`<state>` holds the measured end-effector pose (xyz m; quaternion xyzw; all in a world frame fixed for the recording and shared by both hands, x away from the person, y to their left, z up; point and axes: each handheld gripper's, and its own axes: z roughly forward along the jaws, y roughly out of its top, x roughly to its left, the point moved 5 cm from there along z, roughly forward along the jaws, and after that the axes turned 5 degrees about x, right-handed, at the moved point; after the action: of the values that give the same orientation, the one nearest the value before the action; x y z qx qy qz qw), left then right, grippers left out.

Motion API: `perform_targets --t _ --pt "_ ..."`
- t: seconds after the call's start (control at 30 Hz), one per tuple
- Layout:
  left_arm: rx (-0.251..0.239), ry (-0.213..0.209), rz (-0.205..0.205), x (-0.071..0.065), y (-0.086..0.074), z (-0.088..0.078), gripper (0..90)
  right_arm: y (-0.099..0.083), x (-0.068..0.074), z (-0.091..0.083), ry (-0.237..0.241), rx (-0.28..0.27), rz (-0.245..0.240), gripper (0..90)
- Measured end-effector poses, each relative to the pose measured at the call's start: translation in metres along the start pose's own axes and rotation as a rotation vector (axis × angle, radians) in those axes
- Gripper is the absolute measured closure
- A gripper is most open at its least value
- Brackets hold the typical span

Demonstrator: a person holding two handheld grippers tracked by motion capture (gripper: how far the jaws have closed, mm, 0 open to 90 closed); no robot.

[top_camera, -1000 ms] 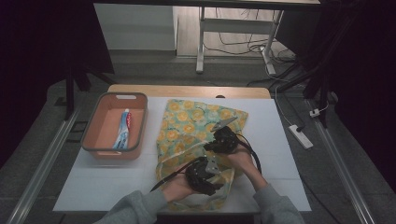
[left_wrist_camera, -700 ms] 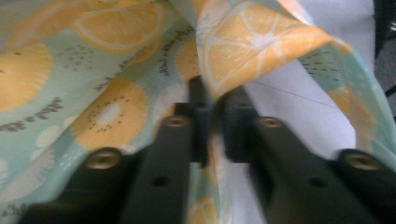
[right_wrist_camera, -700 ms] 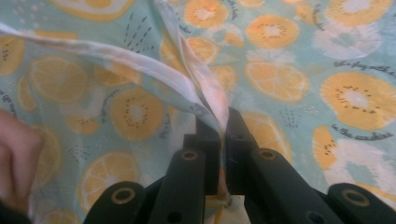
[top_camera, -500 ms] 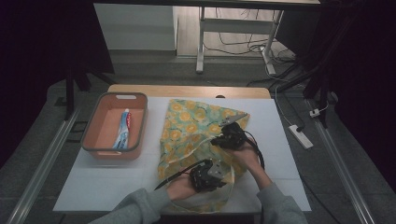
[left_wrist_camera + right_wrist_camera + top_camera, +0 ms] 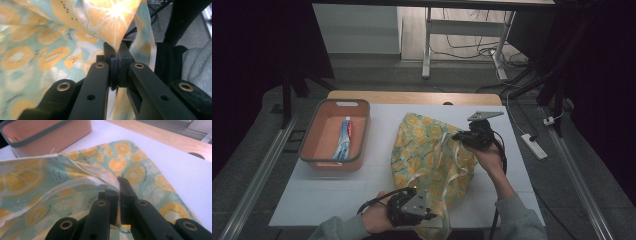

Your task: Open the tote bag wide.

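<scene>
A cloth [image 5: 427,150] printed with orange slices on pale green lies bunched on the white table [image 5: 362,180], partly lifted. My left gripper [image 5: 432,216] is at the table's near edge, shut on the cloth's near part. In the left gripper view the jaws [image 5: 117,53] pinch a fold of the cloth [image 5: 37,50], which drapes above them. My right gripper [image 5: 459,137] is at the cloth's right side, held above the table. Its jaws [image 5: 117,187] are shut on a white-lined hem of the cloth [image 5: 125,165].
An orange tray [image 5: 312,159] stands at the left of the table with a toothpaste tube [image 5: 344,137] lying in it; its wall [image 5: 50,132] is also in the right gripper view. A white power strip [image 5: 533,146] lies on the floor to the right.
My left gripper has shut on the cloth and drawn back toward the near edge. My right gripper has risen and moved right and away, lifting and stretching the cloth.
</scene>
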<state>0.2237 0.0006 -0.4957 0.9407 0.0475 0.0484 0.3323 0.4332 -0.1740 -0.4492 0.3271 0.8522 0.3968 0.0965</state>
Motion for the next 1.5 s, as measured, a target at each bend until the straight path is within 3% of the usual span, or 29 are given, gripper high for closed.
perform_targets --t 0.07,0.13,0.2,0.23,0.27,0.3,0.33,0.43,0.53,0.57,0.63,0.67,0.7,0.73,0.77,0.8,0.87,1.03,1.13,1.23,1.27,1.3,1.37,1.5 --pt "-0.009 0.008 -0.013 0.003 -0.006 -0.005 88.2 0.000 0.000 0.000 0.003 -0.001 0.001 86.7" --pt "-0.035 0.007 -0.066 0.010 -0.012 -0.008 84.2 -0.001 0.002 0.002 0.001 0.011 -0.002 86.7" --pt "-0.056 0.047 -0.099 0.016 -0.014 -0.011 69.6 -0.002 0.005 0.006 0.009 0.020 -0.008 86.7" --pt "-0.072 0.070 -0.113 0.018 -0.014 -0.015 54.6 -0.003 0.009 0.009 0.024 0.026 -0.012 86.7" --pt "-0.090 0.089 -0.123 0.020 -0.013 -0.019 54.6 -0.003 0.009 0.009 0.024 0.026 -0.012 86.7" --pt "-0.107 0.113 -0.129 0.022 -0.012 -0.025 44.4 -0.003 0.012 0.010 0.028 0.035 -0.024 86.7" --pt "-0.119 0.150 -0.141 0.026 -0.012 -0.031 41.0 -0.004 0.013 0.011 0.030 0.035 -0.027 86.7" --pt "-0.127 0.261 -0.225 0.040 -0.015 -0.040 38.6 -0.004 0.015 0.011 0.034 0.036 -0.028 86.7" --pt "-0.080 0.397 -0.248 0.053 -0.021 -0.037 35.5 -0.004 0.015 0.012 0.045 0.038 -0.025 86.7" --pt "-0.065 0.405 -0.270 0.058 -0.022 -0.034 34.8 -0.005 0.015 0.013 0.044 0.040 -0.025 86.7" --pt "-0.032 0.394 -0.286 0.066 -0.023 -0.029 41.2 -0.005 0.016 0.014 0.046 0.044 -0.024 86.8" --pt "-0.008 0.413 -0.280 0.072 -0.024 -0.026 53.8 -0.006 0.016 0.014 0.048 0.046 -0.025 86.7" --pt "0.007 0.396 -0.288 0.078 -0.026 -0.023 53.8 -0.006 0.017 0.014 0.049 0.047 -0.027 86.7" --pt "0.012 0.373 -0.302 0.083 -0.027 -0.020 60.7 -0.006 0.017 0.014 0.051 0.047 -0.029 86.7" --pt "0.019 0.379 -0.313 0.089 -0.029 -0.019 77.6 -0.006 0.018 0.012 0.056 0.048 -0.029 86.8" --pt "0.019 0.387 -0.326 0.094 -0.031 -0.019 77.6 -0.006 0.018 0.012 0.056 0.048 -0.029 86.8" --pt "0.020 0.406 -0.343 0.104 -0.034 -0.024 87.2 -0.007 0.018 0.008 0.060 0.048 -0.032 86.8" --pt "-0.011 0.499 -0.434 0.134 -0.047 -0.049 88.0 -0.013 0.022 -0.010 0.093 0.046 -0.048 86.9" --pt "-0.058 0.479 -0.494 0.151 -0.054 -0.056 88.1 -0.014 0.035 -0.020 0.156 0.041 -0.071 86.9" --pt "-0.039 0.511 -0.491 0.161 -0.053 -0.053 88.1 -0.016 0.055 -0.027 0.151 0.061 -0.134 87.1" --pt "-0.046 0.506 -0.499 0.164 -0.052 -0.051 88.1 -0.016 0.055 -0.027 0.151 0.061 -0.134 87.1" --pt "-0.046 0.499 -0.499 0.167 -0.050 -0.048 88.1 -0.015 0.070 -0.035 0.187 0.058 -0.160 87.1" --pt "-0.048 0.489 -0.494 0.172 -0.048 -0.043 88.0 -0.015 0.084 -0.040 0.214 0.053 -0.182 87.1" --pt "-0.041 0.489 -0.504 0.181 -0.046 -0.036 87.7 -0.013 0.096 -0.038 0.224 0.057 -0.218 87.2"
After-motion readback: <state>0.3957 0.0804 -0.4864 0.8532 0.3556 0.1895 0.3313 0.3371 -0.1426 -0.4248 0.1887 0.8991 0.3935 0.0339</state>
